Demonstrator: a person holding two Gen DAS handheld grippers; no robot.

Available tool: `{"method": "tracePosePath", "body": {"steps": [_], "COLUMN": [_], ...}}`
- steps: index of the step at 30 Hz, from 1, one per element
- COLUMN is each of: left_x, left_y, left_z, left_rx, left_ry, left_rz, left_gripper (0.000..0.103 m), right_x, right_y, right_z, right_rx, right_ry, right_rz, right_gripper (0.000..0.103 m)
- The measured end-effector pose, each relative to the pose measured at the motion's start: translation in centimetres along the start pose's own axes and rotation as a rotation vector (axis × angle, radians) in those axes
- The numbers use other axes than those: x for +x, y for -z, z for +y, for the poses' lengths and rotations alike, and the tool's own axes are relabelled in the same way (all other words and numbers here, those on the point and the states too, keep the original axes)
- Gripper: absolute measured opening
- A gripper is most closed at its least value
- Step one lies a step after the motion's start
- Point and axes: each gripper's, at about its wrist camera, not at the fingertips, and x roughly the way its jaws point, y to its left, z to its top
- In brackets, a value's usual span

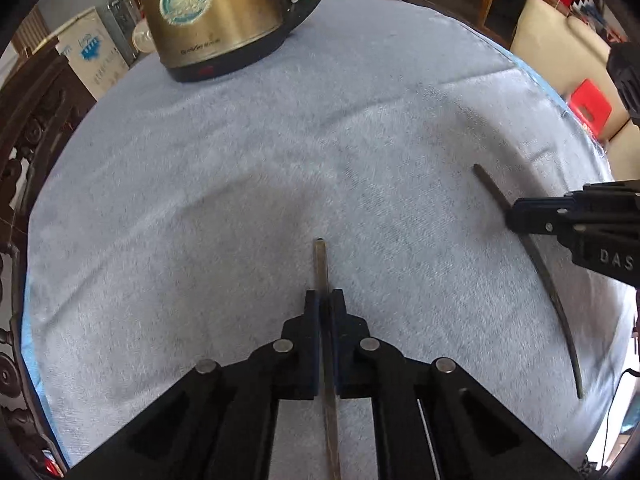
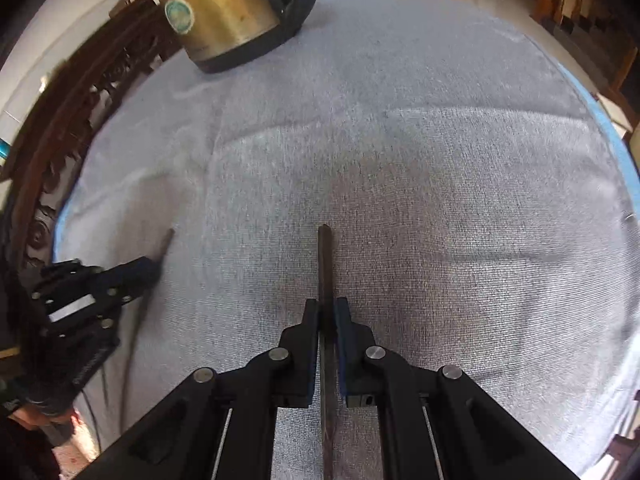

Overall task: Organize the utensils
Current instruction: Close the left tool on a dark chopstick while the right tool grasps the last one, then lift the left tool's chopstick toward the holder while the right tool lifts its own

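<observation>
A thin metal chopstick (image 1: 321, 264) lies on the grey cloth, pointing away from me, and my left gripper (image 1: 325, 300) is shut on its shaft. A second, darker chopstick (image 2: 325, 264) sits between the pads of my right gripper (image 2: 328, 308), which is shut on it. In the left wrist view the right gripper (image 1: 513, 218) comes in from the right edge, clamped across that long second chopstick (image 1: 554, 288). In the right wrist view the left gripper (image 2: 154, 270) shows at the far left, with its chopstick's tip (image 2: 167, 242) poking out beyond it.
A brass-coloured electric kettle (image 1: 224, 20) with a black handle stands at the far left of the cloth-covered table (image 1: 240, 160). A carved dark wooden chair (image 1: 24, 140) borders the left side. Past the right edge are a red stool (image 1: 592, 108) and a cream seat.
</observation>
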Motion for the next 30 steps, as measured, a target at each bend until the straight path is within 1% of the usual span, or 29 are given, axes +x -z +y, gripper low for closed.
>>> {"method": "tracePosePath", "body": {"steps": [2,3,4,6,8,9,10,11,12,14,16,18,21,24,26,30], "left_x": [0.0,-0.1,-0.1,-0.1,0.1,0.1,0.1,0.1,0.1,-0.1,-0.6,-1.6,-4.3,-8.2,-10.6,-16.1], "left_y": [0.1,0.2,0.3,0.2,-0.2,-0.5,-0.5,-0.6,-0.5,-0.3,0.3,1.2,2.7,5.2,6.6,10.5], "left_z": [0.6,0.8,0.8,1.0,0.6,0.3,0.2,0.3,0.5,1.5,2.2,3.0,4.6,5.6,5.5,4.8], "left_rx": [-0.026,-0.033,-0.036,-0.042,-0.054,-0.057,-0.06,-0.067,-0.075,-0.115,-0.146,-0.175,-0.25,-0.294,-0.312,-0.31], "left_ry": [0.022,0.034,0.042,0.053,0.041,0.036,0.034,0.027,0.016,0.037,0.012,0.011,0.022,-0.011,-0.03,-0.102], "left_rz": [0.004,0.003,0.002,-0.002,-0.011,-0.015,-0.022,-0.028,-0.033,-0.039,-0.06,-0.106,-0.19,-0.298,-0.366,-0.518], "left_gripper": [0.005,0.008,0.013,0.022,0.022,0.022,0.021,0.016,0.005,0.005,0.005,0.005,0.005,0.005,0.005,0.005], "right_x": [0.1,0.2,0.2,0.3,0.4,0.4,0.4,0.5,0.5,0.3,0.1,-0.7,-2.7,-5.1,-7.5,-11.9], "right_y": [-0.5,-0.7,-0.9,-1.2,-1.4,-1.5,-1.5,-1.5,-1.4,-1.1,-0.6,0.3,2.0,3.8,4.8,7.9], "right_z": [0.3,0.4,0.5,0.8,1.1,1.2,1.5,1.6,1.8,1.9,1.7,1.2,0.2,-1.0,-2.0,-3.5], "right_rx": [0.014,0.015,0.008,-0.009,-0.021,-0.028,-0.048,-0.072,-0.083,-0.084,-0.072,-0.054,-0.033,-0.001,0.018,0.057], "right_ry": [0.012,0.016,0.021,0.028,0.035,0.04,0.058,0.071,0.075,0.07,0.05,0.025,-0.014,-0.049,-0.067,-0.102], "right_rz": [0.021,0.027,0.034,0.039,0.034,0.027,0.014,0.001,-0.007,-0.024,-0.046,-0.08,-0.161,-0.244,-0.306,-0.436], "right_gripper": [0.012,0.013,0.014,0.014,0.014,0.011,0.01,0.009,0.007,0.007,0.007,0.007,0.007,0.007,0.007,0.007]}}
